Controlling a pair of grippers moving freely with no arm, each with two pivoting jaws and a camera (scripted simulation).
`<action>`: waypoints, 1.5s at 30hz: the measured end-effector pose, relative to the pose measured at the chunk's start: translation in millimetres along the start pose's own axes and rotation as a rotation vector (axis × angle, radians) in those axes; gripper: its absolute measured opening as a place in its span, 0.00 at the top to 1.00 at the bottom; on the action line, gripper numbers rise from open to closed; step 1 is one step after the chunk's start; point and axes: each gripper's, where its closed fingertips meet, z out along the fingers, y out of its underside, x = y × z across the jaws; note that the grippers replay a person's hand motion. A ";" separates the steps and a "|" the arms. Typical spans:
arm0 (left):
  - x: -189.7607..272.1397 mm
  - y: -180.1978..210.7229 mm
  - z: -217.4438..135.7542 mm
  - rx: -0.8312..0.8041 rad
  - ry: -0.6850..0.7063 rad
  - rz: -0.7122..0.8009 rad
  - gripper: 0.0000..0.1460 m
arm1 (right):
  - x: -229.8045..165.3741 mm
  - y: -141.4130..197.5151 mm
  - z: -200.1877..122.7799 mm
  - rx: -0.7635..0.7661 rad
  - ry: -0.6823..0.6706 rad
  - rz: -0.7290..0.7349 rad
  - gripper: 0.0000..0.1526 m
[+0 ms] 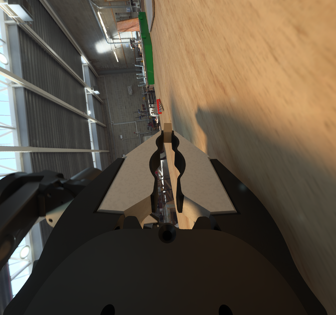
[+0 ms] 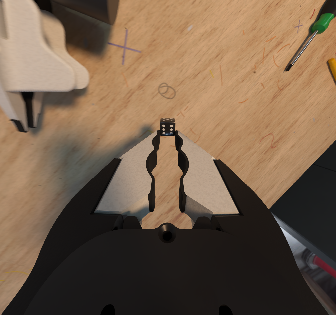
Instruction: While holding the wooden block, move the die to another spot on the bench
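Above the scribbled wooden bench (image 2: 227, 24), the small, rigid, probably light die (image 2: 167, 126) was pinched at opposite faces by the right gripper (image 2: 167, 133), while the wooden block (image 1: 167, 132) was clamped in the left gripper (image 1: 167, 135).

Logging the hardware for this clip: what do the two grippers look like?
The left gripper and right gripper match: a broad matte-black body with a small round socket at the centre, and two tapering fingers faced in pale speckled beige, with wavy black inner pads. No cables or markings show.
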 end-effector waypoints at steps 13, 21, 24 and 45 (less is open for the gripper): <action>1.7 -3.4 0.5 0.007 0.012 0.016 0.95 | -82.7 41.7 15.4 -0.134 -0.174 0.152 0.89; 2.9 -1.5 0.7 0.003 0.020 0.009 0.95 | -86.1 46.5 18.6 -0.162 -0.192 0.151 0.89; 3.6 -1.5 1.0 0.004 0.024 0.008 0.95 | -86.4 47.3 19.2 -0.166 -0.197 0.153 0.89; 5.5 -2.7 1.5 0.008 0.035 0.009 0.95 | 14.7 60.9 -9.0 -0.038 -0.025 0.419 0.86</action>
